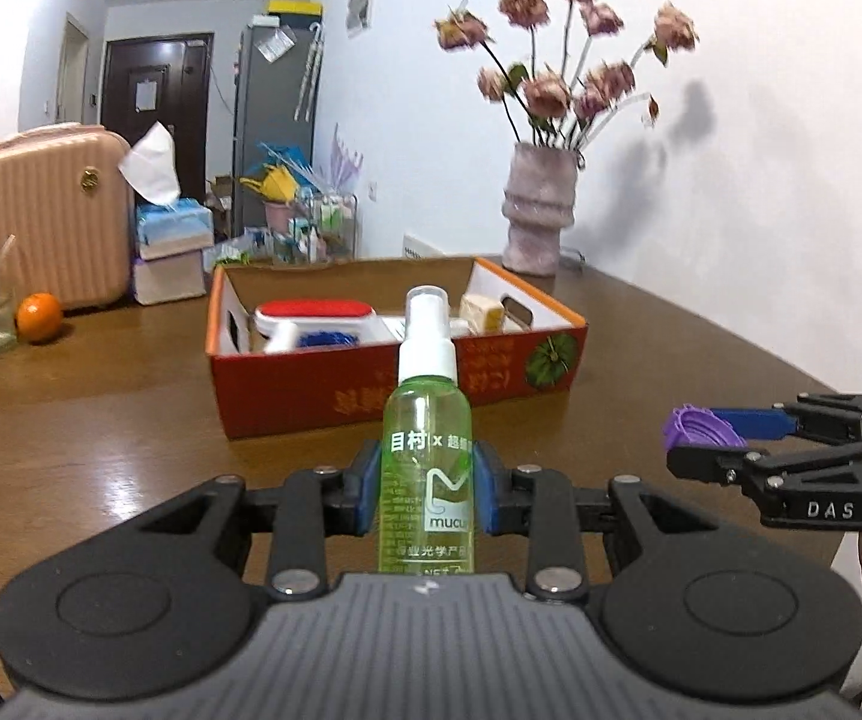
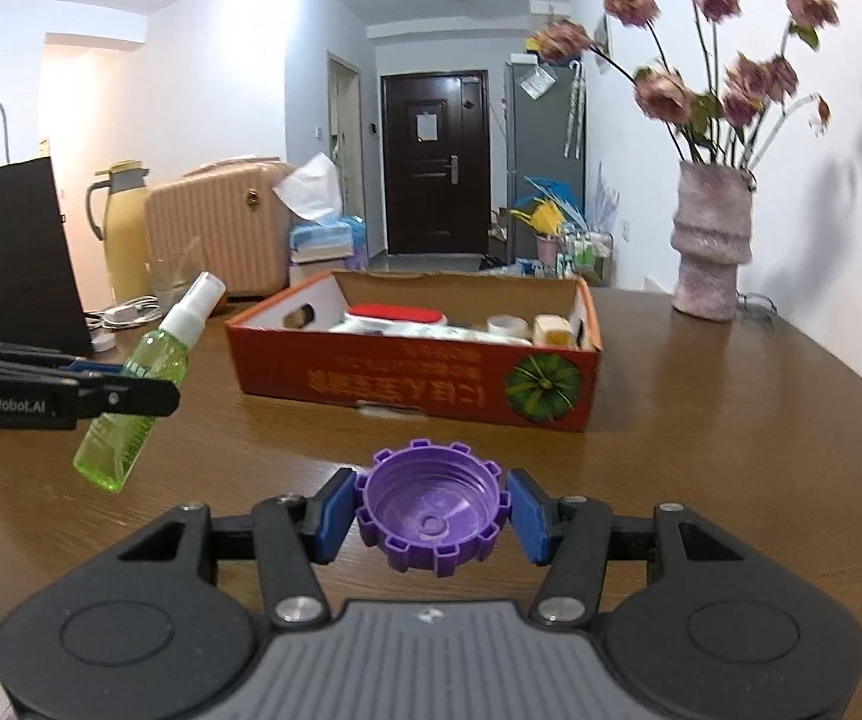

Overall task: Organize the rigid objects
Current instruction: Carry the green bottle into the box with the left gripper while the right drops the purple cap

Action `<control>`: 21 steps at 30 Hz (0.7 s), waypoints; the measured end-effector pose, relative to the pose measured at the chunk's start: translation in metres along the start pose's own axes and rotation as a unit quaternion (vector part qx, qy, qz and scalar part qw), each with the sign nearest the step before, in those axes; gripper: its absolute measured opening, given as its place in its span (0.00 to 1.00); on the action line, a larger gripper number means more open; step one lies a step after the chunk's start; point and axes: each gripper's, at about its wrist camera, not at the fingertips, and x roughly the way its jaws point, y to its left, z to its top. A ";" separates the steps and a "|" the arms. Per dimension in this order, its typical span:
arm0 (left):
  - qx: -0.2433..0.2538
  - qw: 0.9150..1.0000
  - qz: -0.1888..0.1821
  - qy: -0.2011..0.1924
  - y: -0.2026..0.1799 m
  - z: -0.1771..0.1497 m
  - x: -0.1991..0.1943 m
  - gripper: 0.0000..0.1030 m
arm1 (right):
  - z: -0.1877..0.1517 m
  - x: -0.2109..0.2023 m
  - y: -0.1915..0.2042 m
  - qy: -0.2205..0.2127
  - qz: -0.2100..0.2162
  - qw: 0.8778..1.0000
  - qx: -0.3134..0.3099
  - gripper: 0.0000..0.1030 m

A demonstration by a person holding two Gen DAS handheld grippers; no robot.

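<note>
Left gripper point(image 1: 428, 495) clamps green spray bottle point(image 1: 427, 462) above table point(image 1: 101, 420), just before orange box point(image 1: 395, 384); right gripper point(image 2: 431, 513) pinches purple cap point(image 2: 431, 507), also short of box.

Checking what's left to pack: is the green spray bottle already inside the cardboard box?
No, the green spray bottle is clamped in the left tool, short of the cardboard box.

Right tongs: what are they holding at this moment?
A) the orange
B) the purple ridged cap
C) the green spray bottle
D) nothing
B: in the right wrist view the blue pads of the right tongs press on both sides of the purple ridged cap; the green spray bottle sits in the left tongs.
</note>
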 end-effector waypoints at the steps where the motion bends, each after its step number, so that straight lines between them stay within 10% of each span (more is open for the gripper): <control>1: -0.002 1.000 -0.001 -0.004 0.004 0.002 -0.003 0.30 | 0.002 -0.001 0.003 -0.002 -0.002 1.000 -0.003 0.52; 11: 0.009 1.000 -0.005 -0.025 0.035 0.072 0.052 0.30 | 0.058 0.017 0.011 -0.046 -0.017 0.998 -0.047 0.52; 21: -0.031 0.996 -0.020 0.079 0.070 0.114 0.193 0.30 | 0.116 0.155 -0.051 0.020 -0.016 1.000 -0.012 0.52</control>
